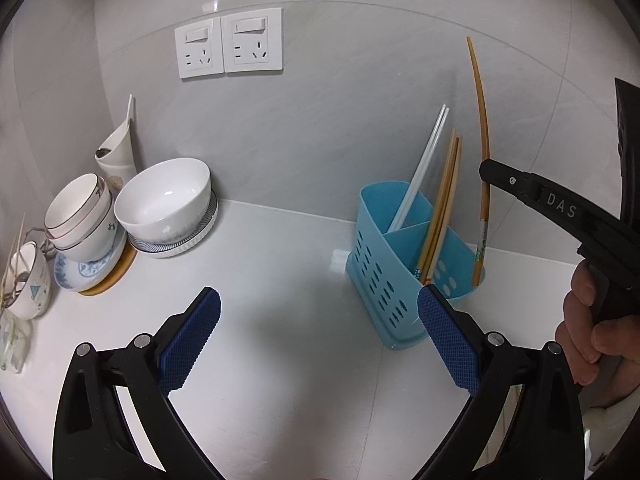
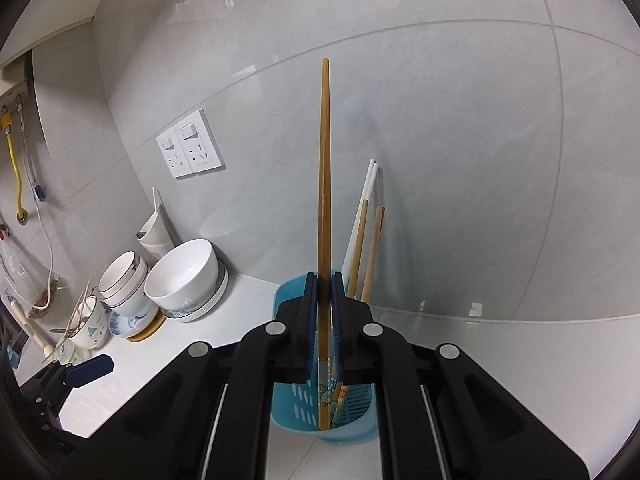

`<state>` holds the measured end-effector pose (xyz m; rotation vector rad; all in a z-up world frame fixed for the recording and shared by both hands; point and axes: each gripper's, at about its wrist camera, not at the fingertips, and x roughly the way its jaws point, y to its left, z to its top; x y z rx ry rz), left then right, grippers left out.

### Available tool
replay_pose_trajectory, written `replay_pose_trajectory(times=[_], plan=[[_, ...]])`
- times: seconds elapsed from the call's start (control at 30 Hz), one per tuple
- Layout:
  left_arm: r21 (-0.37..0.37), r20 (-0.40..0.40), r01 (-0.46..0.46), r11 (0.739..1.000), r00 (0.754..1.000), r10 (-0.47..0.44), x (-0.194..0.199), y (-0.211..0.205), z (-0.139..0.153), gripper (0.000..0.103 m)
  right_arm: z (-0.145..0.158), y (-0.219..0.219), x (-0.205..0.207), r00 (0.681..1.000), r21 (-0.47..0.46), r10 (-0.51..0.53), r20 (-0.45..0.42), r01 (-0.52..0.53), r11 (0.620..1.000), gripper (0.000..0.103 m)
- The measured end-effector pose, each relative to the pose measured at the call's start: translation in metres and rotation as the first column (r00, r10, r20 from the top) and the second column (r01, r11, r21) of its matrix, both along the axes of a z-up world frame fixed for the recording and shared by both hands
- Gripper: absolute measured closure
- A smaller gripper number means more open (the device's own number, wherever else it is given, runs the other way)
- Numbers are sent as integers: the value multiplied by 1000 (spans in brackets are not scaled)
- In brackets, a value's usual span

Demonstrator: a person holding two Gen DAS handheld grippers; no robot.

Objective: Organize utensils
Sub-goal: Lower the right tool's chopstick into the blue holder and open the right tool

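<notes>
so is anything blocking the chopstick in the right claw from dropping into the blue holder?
Nothing visible does. The right claw is shut on the long wooden chopstick, whose lower end is already inside the blue holder. The wooden pair stands alongside, apart from it; the white pair is behind the divider.

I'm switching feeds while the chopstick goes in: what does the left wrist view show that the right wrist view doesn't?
Only the left wrist view shows the right gripper from the side, pinching the wooden chopstick upright with its decorated lower end inside the blue holder, plus the hand on the handle and the open left gripper. Only the right wrist view shows the yellow hose and cables on the far left wall, and the chopstick between the closed pads. Both show the holder with white chopsticks, the bowls and the wall sockets.
</notes>
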<state>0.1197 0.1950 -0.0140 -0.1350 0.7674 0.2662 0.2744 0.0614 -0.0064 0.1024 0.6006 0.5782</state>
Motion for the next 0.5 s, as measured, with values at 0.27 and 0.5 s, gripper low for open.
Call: replay_pose_trajectory(times=[0.27,0.5], plan=[[-15,-16,-26,1000,1000,26,0,11,-7,6,-27,10,8,1000,-5,-23,-7,23,1000,97],[-23,-34,-39,999,999,38,0,15,-14,6,-50,14,8,999,-50,-26,-38,24,998,97]])
